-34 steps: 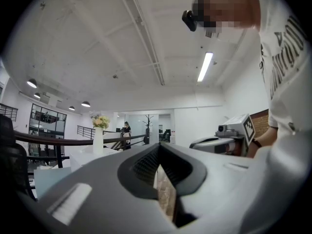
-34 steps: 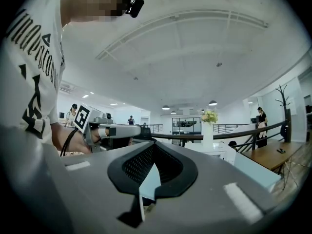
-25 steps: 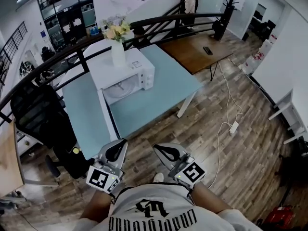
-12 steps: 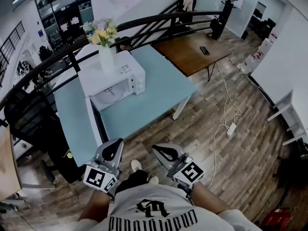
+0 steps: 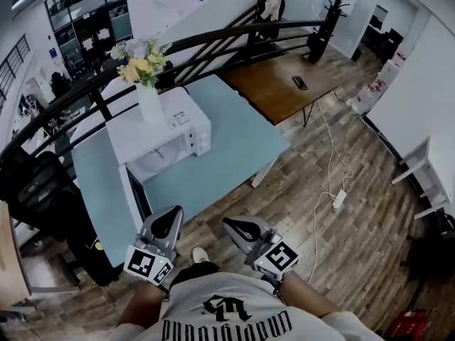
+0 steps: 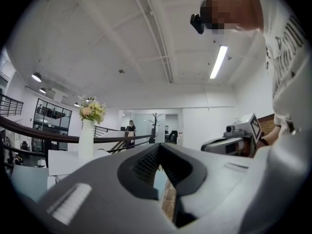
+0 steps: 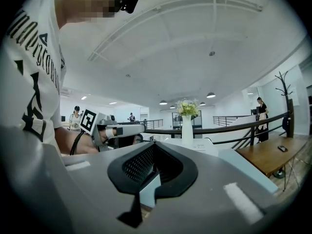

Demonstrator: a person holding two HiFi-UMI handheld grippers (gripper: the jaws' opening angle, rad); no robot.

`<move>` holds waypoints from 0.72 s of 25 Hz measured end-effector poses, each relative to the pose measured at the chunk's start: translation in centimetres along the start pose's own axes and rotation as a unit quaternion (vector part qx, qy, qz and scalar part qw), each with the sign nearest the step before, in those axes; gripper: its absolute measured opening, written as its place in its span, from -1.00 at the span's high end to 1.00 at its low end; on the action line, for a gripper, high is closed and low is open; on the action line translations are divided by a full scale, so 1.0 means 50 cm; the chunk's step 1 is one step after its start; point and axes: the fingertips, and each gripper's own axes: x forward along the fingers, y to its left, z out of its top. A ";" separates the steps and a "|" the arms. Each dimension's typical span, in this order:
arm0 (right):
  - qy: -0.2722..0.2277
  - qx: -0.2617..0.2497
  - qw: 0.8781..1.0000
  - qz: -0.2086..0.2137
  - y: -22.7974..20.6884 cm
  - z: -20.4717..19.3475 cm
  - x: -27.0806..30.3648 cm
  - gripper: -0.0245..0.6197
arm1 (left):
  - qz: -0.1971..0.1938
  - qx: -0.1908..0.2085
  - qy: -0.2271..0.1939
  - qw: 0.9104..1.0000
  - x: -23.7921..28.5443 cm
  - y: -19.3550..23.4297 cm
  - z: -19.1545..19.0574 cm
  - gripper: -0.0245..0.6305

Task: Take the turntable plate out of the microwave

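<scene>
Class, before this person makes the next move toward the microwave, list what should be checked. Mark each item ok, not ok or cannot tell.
1. Left claw shut and empty: ok.
2. Right claw shut and empty: ok.
3. Claws within reach of the microwave: not ok, both are short of the table.
4. Microwave door open: not ok, it looks shut.
5. Vase on top of the microwave upright: ok.
6. Turntable plate inside: cannot tell.
</scene>
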 end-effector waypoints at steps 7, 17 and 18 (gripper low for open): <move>0.009 0.005 1.000 0.022 -0.062 0.010 0.132 0.91 | 0.009 -0.001 -0.005 1.000 0.061 0.123 0.002 0.77; 0.020 0.012 0.998 0.065 -0.099 0.009 0.283 0.91 | 0.038 -0.002 -0.005 0.999 0.082 0.240 0.005 0.77; 0.019 0.011 0.997 0.072 -0.104 0.009 0.295 0.91 | 0.044 -0.001 -0.005 0.999 0.083 0.248 0.002 0.77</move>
